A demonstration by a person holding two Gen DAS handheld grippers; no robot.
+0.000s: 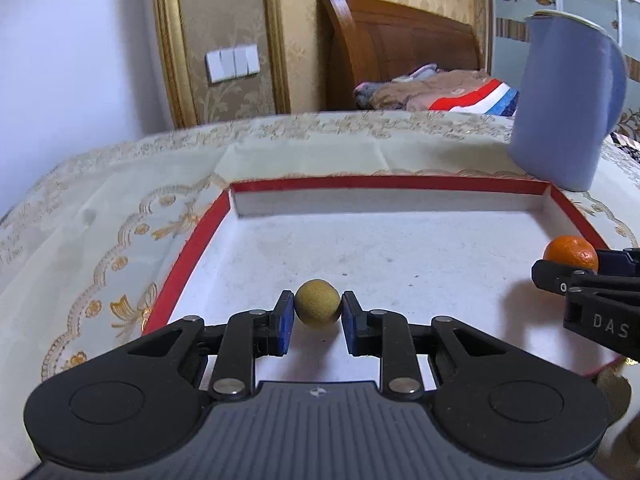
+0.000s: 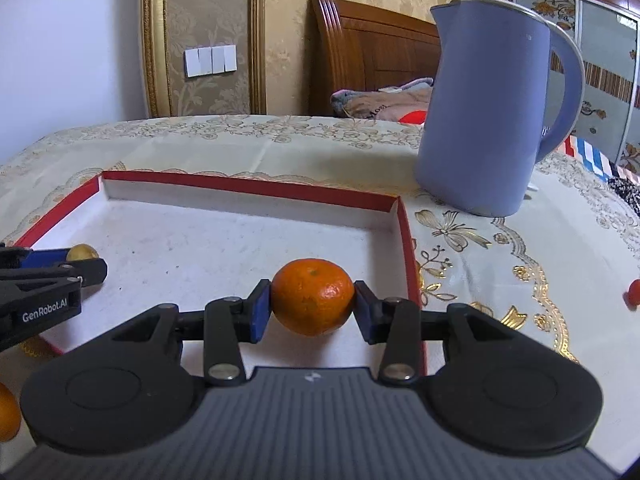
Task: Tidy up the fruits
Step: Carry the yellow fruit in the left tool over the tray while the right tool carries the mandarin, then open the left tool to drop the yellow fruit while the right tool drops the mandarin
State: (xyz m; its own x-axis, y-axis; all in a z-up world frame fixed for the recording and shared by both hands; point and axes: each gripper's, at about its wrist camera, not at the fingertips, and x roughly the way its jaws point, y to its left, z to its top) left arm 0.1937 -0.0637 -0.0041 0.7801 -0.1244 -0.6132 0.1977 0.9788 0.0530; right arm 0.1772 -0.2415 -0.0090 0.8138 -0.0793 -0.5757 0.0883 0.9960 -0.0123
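A small brown fruit (image 1: 318,303) is clamped between the fingers of the left gripper (image 1: 317,318) over the white floor of a red-rimmed tray (image 1: 384,183). An orange (image 2: 313,297) is clamped by the right gripper (image 2: 308,312) near the tray's right wall, with a blue jug (image 2: 486,120) seen on the tabletop (image 2: 500,248) beyond.

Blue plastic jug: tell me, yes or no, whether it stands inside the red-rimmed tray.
No: the blue plastic jug stands on the embroidered tablecloth, outside the red-rimmed tray, beyond its far right corner.
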